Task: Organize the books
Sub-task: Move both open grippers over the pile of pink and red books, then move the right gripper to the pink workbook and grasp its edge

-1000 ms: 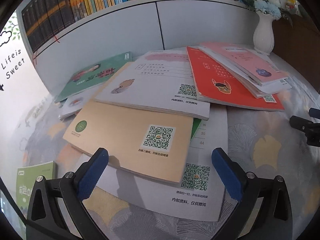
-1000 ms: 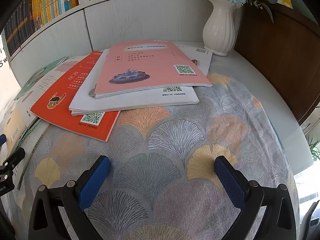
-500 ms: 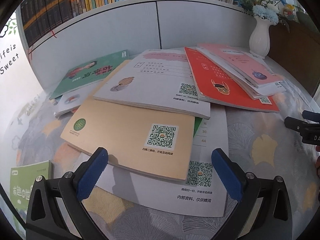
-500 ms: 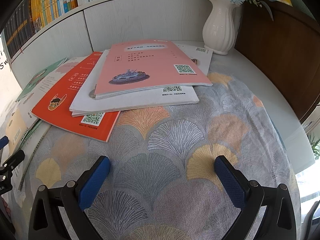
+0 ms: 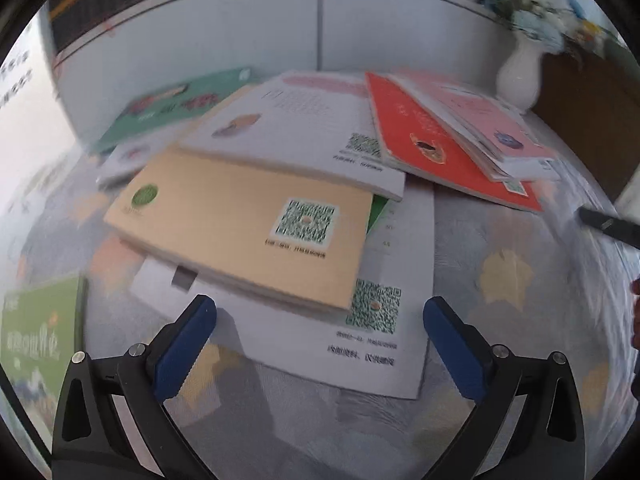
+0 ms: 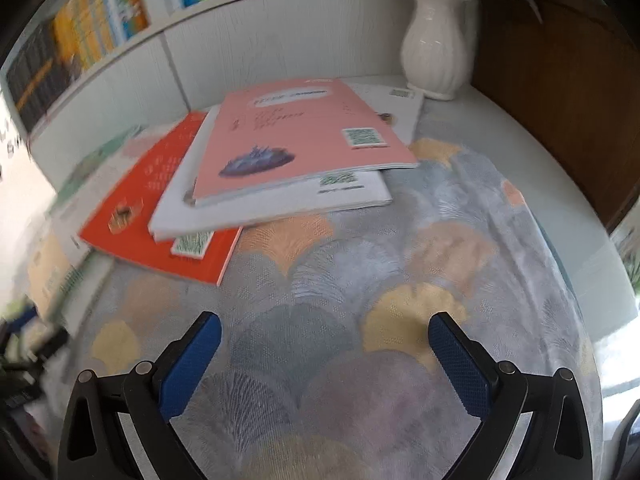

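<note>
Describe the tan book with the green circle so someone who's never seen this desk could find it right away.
Start at the white vase at the back right of the desk, then follow the spread of overlapping books leftward past the red book. The tan book lies nearest the left gripper, partly under a white book. It is the only plain tan cover, with a green circle at one corner and a QR code.

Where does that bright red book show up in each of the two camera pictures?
Left wrist view: the red book lies upper right of centre, under the pink and white books, right of the tan book.
Right wrist view: the red book lies left of centre, partly covered by the white book and pink book.
Shared landmark: the white vase behind the pile.
</note>
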`<state>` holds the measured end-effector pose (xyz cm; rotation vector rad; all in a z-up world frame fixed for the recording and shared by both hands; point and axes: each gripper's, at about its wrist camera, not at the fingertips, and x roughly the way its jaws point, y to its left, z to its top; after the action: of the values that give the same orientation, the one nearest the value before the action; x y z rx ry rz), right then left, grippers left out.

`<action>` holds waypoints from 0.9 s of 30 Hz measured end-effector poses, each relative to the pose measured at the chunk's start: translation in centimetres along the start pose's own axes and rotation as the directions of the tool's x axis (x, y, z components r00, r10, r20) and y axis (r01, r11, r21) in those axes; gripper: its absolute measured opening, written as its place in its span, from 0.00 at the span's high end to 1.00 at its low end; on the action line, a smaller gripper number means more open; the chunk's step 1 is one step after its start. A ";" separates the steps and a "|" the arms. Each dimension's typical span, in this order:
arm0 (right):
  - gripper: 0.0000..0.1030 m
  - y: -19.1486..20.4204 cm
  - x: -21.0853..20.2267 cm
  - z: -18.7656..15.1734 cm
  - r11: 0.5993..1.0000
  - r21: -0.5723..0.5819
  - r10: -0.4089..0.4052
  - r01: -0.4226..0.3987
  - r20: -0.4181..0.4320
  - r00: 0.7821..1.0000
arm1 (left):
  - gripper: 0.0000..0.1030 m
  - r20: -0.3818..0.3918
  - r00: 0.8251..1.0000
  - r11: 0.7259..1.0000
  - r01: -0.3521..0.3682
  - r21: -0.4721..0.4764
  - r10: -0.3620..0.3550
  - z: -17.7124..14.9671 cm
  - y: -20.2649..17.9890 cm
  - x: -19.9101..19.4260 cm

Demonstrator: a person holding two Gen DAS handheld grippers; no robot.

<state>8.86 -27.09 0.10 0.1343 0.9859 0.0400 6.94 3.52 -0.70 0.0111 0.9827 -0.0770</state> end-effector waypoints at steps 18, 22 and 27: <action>0.00 -11.2 3.7 16.8 0.915 0.048 0.404 -0.402 -0.118 0.907 | 0.00 0.009 0.998 0.996 0.057 -0.063 -0.056 14.8 -14.5 -0.5; 0.00 -12.0 8.1 17.5 0.846 0.226 0.526 -0.482 -0.210 0.824 | 0.00 -0.127 0.983 0.987 0.118 -0.113 -0.132 16.8 -16.5 6.1; 0.00 -10.7 11.7 16.6 0.821 0.304 0.566 -0.484 -0.313 0.763 | 0.01 -0.172 0.979 0.991 0.092 -0.095 -0.108 16.3 -17.3 9.2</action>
<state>28.87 -38.20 -1.93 0.6198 1.3284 0.5075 24.36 -14.98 1.13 -0.1131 1.1638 -0.1272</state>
